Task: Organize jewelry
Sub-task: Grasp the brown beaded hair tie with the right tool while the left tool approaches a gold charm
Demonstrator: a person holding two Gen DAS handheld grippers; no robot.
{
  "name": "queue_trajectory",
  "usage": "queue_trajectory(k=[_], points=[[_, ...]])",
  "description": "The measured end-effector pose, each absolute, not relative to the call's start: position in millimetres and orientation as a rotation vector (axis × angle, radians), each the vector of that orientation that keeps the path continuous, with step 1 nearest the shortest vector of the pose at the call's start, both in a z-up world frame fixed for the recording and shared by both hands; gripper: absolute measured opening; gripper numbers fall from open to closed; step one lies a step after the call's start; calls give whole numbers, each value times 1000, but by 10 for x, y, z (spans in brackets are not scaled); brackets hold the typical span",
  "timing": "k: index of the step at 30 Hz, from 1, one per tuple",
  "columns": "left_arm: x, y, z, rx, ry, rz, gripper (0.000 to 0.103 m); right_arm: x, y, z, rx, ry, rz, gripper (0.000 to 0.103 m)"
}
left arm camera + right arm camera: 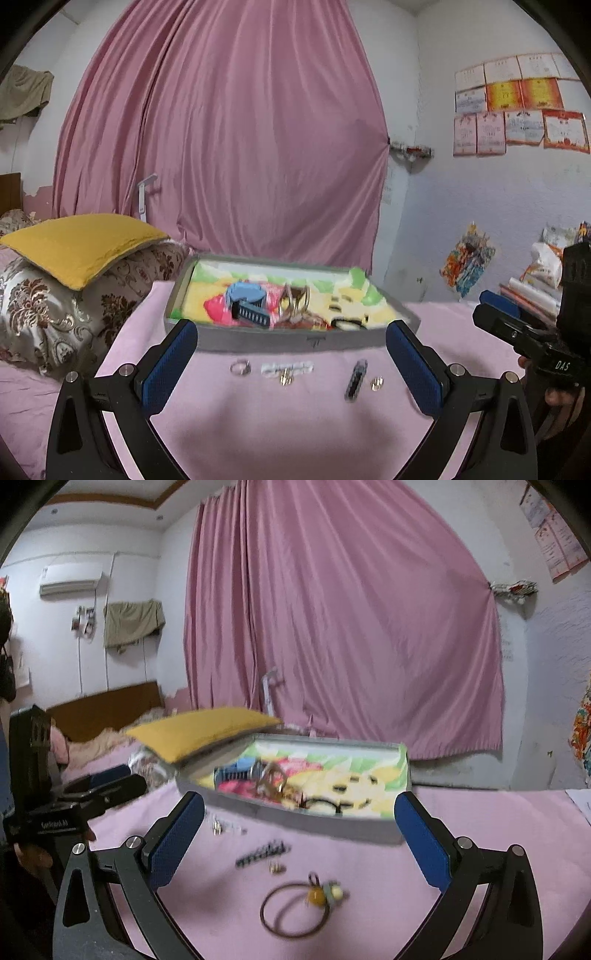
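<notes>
Left wrist view: the left tool [291, 354] hangs spread wide and empty above a ring [240, 367] on the pink bed sheet [295, 424]. Right tool [299, 830] likewise gapes over a bracelet [293, 910]. Beyond, the tray [258, 341] holds several pieces; much remains outside.

The bed's pink sheet [295, 417] is matt cloth. The tray [258, 341] looks matt grey outside, with a glossy printed lining. A shiny metal ring [240, 367] lies near it. The left tool [291, 363] has black plastic arms and rough blue pads [415, 369]. The curtain [229, 129] is smooth pink cloth.
</notes>
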State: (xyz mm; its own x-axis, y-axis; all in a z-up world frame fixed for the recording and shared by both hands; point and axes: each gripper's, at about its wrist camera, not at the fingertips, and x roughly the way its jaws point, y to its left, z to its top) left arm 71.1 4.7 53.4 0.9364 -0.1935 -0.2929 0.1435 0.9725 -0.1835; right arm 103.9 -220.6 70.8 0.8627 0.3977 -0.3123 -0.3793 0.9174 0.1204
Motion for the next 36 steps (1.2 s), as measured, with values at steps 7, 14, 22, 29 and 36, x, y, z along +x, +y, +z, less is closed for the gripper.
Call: queue_trajectory(k=[7,14,22,29,36], points=[[800,59,362,-133,489,-174,102,1157,-2278,498,13,512,403,101],[1024,27,179,-169,666,-206,102,1336,-2289,294,12,672,385,98],[1269,-39,30,-169,774,-213,78,1447,-2160,156,-85,761,381,71],[1426,-118,18,-147,817,-234,62,1587,-2104,85,-115,833,396,50],[1580,-166,11,-131,840,-243,47,1725,-2009,43,-138,896,445,27]])
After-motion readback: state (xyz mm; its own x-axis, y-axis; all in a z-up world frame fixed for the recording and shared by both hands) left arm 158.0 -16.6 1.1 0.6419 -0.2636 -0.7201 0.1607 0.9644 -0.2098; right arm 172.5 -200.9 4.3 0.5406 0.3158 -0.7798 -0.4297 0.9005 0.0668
